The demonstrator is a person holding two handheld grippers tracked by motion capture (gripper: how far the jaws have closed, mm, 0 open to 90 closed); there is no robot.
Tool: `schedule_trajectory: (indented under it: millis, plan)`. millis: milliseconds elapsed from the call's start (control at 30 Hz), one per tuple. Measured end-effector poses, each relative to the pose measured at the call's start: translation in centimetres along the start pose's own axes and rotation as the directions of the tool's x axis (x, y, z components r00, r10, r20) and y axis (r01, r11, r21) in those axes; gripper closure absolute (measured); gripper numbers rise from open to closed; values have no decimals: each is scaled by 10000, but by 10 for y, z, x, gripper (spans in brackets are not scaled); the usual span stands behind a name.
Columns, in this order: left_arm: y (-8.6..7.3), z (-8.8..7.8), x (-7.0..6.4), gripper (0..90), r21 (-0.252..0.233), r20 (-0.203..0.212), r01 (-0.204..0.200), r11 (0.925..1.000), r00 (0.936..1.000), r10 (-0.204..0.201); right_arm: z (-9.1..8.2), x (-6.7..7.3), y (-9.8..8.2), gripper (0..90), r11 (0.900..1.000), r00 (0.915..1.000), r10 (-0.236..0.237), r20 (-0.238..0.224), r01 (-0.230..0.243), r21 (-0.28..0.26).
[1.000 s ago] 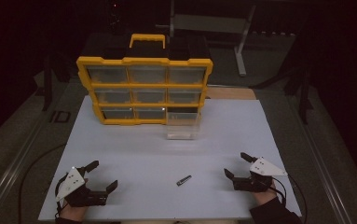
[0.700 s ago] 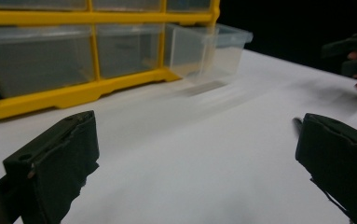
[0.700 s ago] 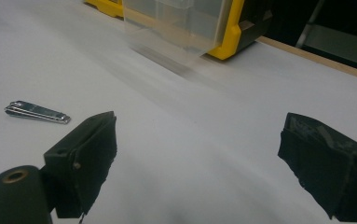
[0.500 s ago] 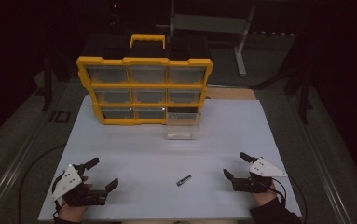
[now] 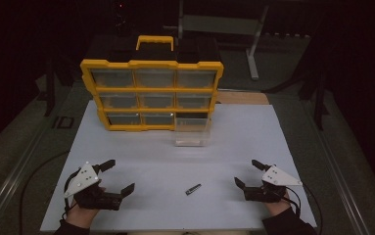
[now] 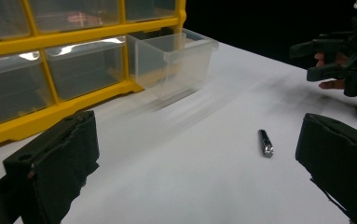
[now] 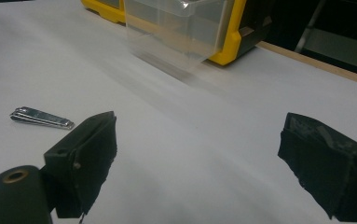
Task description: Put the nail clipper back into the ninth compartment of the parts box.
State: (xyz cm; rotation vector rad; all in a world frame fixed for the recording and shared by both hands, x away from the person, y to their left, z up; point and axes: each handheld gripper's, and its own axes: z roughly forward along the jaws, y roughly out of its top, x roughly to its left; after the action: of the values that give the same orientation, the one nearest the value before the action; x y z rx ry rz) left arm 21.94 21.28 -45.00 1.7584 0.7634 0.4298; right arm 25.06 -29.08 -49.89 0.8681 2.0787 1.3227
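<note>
A small metal nail clipper (image 5: 193, 189) lies on the white table (image 5: 175, 161) between my two grippers; it also lies ahead in the left gripper view (image 6: 265, 143) and to the left in the right gripper view (image 7: 41, 118). A clear plastic drawer (image 5: 192, 130) sits pulled out in front of the yellow organiser (image 5: 151, 93). My left gripper (image 5: 120, 177) rests at the near left, jaws wide apart and empty. My right gripper (image 5: 248, 174) rests at the near right, also open and empty. Across the table, the left gripper view catches the right gripper (image 6: 323, 58).
The organiser has clear drawers in three rows, a yellow handle (image 5: 154, 42) and a black top. The pulled drawer (image 6: 174, 58) leaves a dark slot at the lower right of the organiser. Dark floor and a metal stand (image 5: 253, 46) lie beyond the table.
The left gripper has shifted slightly. The right gripper, the clipper and the drawer have not moved.
</note>
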Motion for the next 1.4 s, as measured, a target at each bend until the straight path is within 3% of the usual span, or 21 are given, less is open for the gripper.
schedule_trajectory:
  millis: [133, 333, 467, 667, 1033, 1267, 1400]
  plan:
    - [14, 6, -3, 0, 135, 47, 125, 9998, 9999, -125, 0, 0, 0, 111, 10000, 10000, 14, -15, -14, 12]
    - [32, 11, -7, 0, 104, 24, -36, 9999, 10000, 36, 0, -1, 0, 112, 10000, 10000, 70, -21, -70, -21]
    - [48, 21, -15, 0, 148, -38, -388, 9991, 9992, 389, 0, -1, 0, 112, 9999, 10000, 96, -22, -96, -28]
    - [60, 35, -28, 0, 88, 155, -829, 9965, 9964, 828, 0, -1, 0, 112, 10000, 10000, 83, -26, -83, -37]
    - [67, 66, -44, 0, 270, 963, -744, 9969, 9928, 715, 0, -1, 0, 111, 9999, 9999, 138, -68, -138, -69]
    - [64, 86, -55, 0, 615, 864, -923, 9938, 9925, 868, 0, -1, 0, 111, 9999, 9999, 118, -101, -119, -82]
    - [58, 98, -59, 0, 792, 1239, -883, 9929, 9892, 781, 0, -2, 0, 111, 9999, 9998, 121, -129, -122, -96]
